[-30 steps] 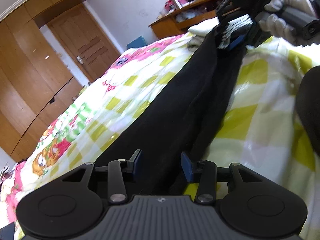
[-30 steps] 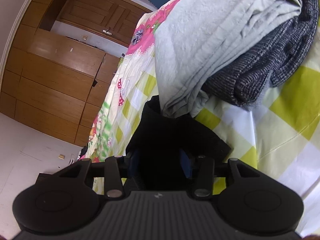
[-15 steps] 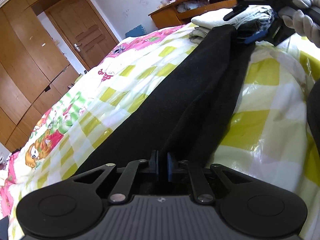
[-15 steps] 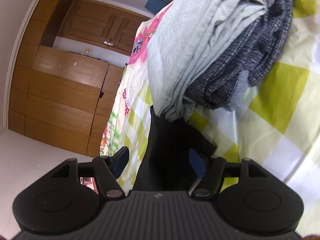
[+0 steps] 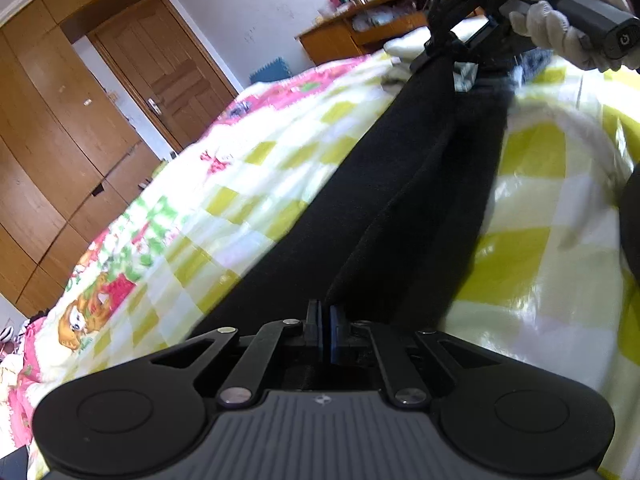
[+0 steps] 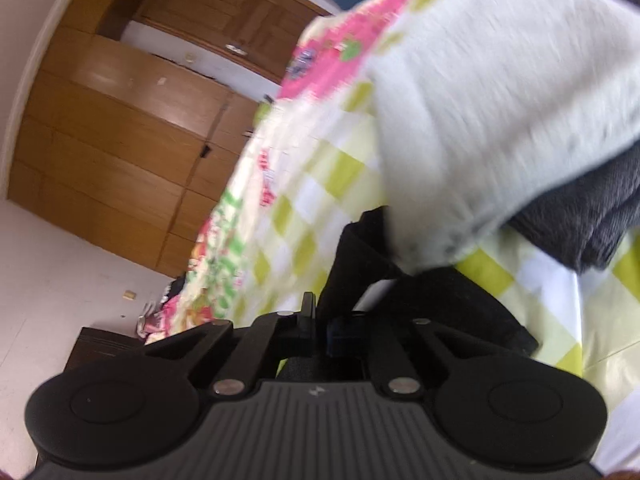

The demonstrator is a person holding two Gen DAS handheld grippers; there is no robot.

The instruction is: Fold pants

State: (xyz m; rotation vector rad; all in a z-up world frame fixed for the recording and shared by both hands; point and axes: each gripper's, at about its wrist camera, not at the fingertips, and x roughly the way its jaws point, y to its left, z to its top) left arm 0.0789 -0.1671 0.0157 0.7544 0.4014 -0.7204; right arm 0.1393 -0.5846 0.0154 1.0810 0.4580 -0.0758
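Note:
The black pants (image 5: pixel 400 184) lie stretched lengthwise over the checked bedspread (image 5: pixel 256 184). My left gripper (image 5: pixel 325 326) is shut on the near end of the pants. My right gripper (image 6: pixel 318 326) is shut on the far end of the pants (image 6: pixel 420 300). In the left wrist view the right gripper (image 5: pixel 456 46) shows at the top right, held by a white-gloved hand (image 5: pixel 552 16), lifting the far end off the bed.
A pale folded cloth (image 6: pixel 500 100) lies on a dark knit garment (image 6: pixel 592 224) right behind the far end of the pants. A wooden desk (image 5: pixel 360 36), a door (image 5: pixel 168 68) and wardrobes (image 6: pixel 112 128) line the room. Another dark item (image 5: pixel 632 220) lies at the right edge.
My left gripper closed on the near end of the pants a second ago. My right gripper opened, then shut on the far end and lifted it.

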